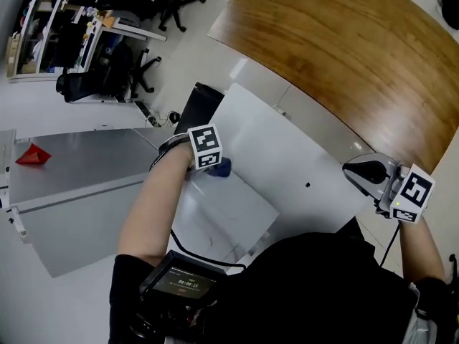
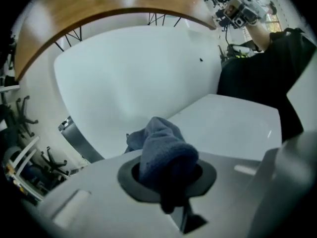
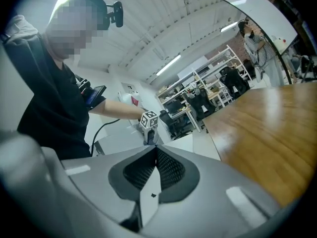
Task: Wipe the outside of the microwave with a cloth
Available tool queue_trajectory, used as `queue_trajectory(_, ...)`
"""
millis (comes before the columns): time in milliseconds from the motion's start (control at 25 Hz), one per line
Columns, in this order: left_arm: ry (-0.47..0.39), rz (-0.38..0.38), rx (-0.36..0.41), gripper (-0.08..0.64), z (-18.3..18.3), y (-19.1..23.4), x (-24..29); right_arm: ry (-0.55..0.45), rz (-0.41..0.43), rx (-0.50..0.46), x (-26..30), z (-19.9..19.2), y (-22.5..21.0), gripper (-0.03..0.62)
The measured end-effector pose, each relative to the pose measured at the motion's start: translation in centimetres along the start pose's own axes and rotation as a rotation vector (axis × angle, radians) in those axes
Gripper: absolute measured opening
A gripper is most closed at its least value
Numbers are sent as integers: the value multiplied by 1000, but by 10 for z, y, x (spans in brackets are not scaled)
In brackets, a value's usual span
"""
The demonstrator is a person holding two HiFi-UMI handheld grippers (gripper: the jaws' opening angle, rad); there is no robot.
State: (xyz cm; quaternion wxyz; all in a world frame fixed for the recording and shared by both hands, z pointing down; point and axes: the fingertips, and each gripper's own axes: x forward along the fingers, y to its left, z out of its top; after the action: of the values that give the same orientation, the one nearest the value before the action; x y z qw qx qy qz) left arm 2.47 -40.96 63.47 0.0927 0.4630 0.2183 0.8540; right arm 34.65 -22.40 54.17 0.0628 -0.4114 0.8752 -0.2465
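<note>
The white microwave [image 1: 287,156] fills the middle of the head view, seen from above. My left gripper [image 1: 215,168] is shut on a bunched blue cloth [image 1: 223,166], and the cloth rests at the microwave's left edge. In the left gripper view the cloth [image 2: 163,150] sticks out between the jaws in front of the white microwave [image 2: 138,68]. My right gripper [image 1: 356,169] hovers off the microwave's right side, jaws pressed together with nothing between them. In the right gripper view that gripper [image 3: 154,155] points back at the left gripper's marker cube [image 3: 148,119].
A curved wooden table [image 1: 344,41] lies beyond the microwave. A grey table [image 1: 79,185] with a small red object [image 1: 32,155] stands at the left, with a black bin [image 1: 201,106] beside the microwave. Office chairs [image 1: 107,77] stand at the back left.
</note>
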Motion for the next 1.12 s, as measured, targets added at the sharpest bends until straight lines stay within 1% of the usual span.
queue_trajectory(120, 48, -54, -1, 57, 13, 8, 23, 4, -38, 31, -9, -13, -8, 6)
queue_trajectory(200, 77, -69, 0, 57, 18, 13, 35, 8, -54, 48, -12, -20, -11, 6)
queue_trajectory(320, 114, -52, 16, 57, 26, 18, 50, 14, -61, 60, -11, -27, -8, 6)
queue_trajectory(400, 111, -20, 47, 57, 30, 16, 52, 14, -51, 55, -9, -24, -2, 6)
queue_trajectory(440, 82, -2, 71, 57, 34, 12, 45, 11, -42, 49, -8, -20, 3, 6)
queue_trajectory(480, 25, 18, 94, 57, 38, 5, 30, 6, -31, 40, -6, -16, 7, 6)
queue_trajectory(560, -126, 62, 125, 58, 43, -20, -21, -4, -6, 21, -2, -5, 14, 6)
queue_trajectory(600, -178, 92, 140, 58, 41, -36, -50, -7, 9, 11, 0, 0, 18, 6)
queue_trajectory(640, -198, 127, 157, 58, 33, -53, -76, -10, 24, 0, 3, 4, 22, 6)
queue_trajectory(720, -167, 198, 184, 58, 9, -82, -113, -19, 58, -21, 11, 12, 31, 6)
queue_trajectory(800, -118, 232, 191, 58, -13, -102, -125, -26, 90, -31, 19, 18, 39, 6)
queue_trajectory(880, -71, 214, 183, 58, -25, -112, -115, -32, 110, -36, 24, 22, 42, 6)
queue_trajectory(960, -6, 180, 170, 58, -31, -109, -94, -36, 117, -40, 26, 22, 43, 6)
queue_trajectory(1040, 53, 151, 165, 57, -29, -101, -77, -36, 109, -37, 21, 19, 40, 6)
queue_trajectory(1120, 115, 111, 180, 57, -20, -92, -60, -37, 82, -24, 10, 13, 35, 6)
